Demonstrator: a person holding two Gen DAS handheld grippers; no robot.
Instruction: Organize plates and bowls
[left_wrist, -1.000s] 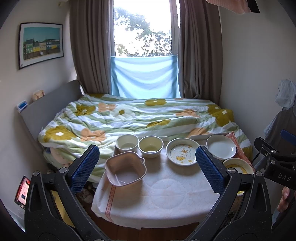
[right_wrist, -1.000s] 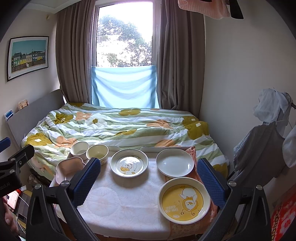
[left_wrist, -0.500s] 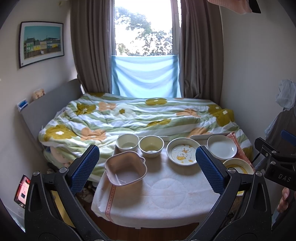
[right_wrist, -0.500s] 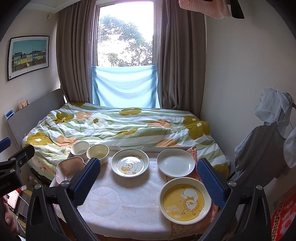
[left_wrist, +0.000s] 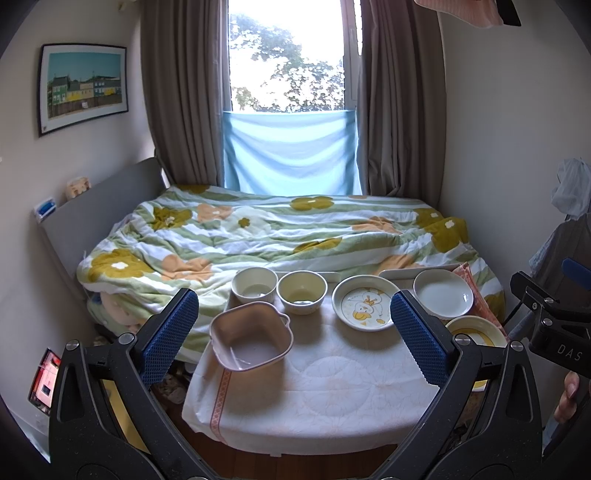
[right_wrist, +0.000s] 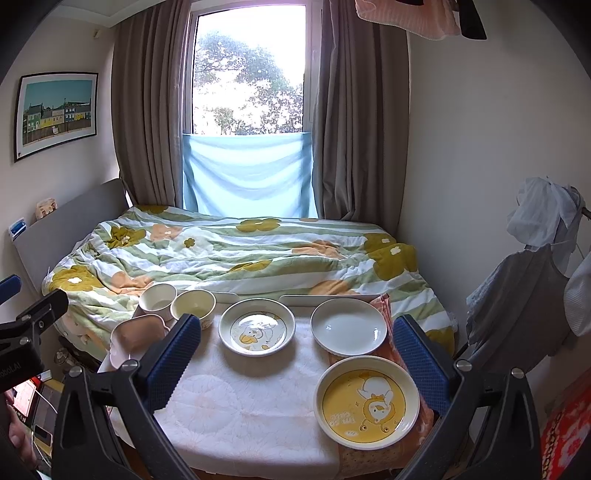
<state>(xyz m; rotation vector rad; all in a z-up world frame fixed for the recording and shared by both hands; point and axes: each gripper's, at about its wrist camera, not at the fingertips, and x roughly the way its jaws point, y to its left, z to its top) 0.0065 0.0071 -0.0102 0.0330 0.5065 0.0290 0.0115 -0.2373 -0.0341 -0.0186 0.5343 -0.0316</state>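
A: Tongs status?
B: My left gripper (left_wrist: 293, 326) and right gripper (right_wrist: 295, 356) both gape wide, empty, above the table (right_wrist: 236, 406).
A: Stacking approach?
B: Yellow plate (right_wrist: 366, 400) sits nearest me, white plate (right_wrist: 349, 326) just behind it; I'd pinch a rim, keep it level.

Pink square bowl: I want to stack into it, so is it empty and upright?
Upright and empty: the pink square bowl stands rim up on the table, bare inside.
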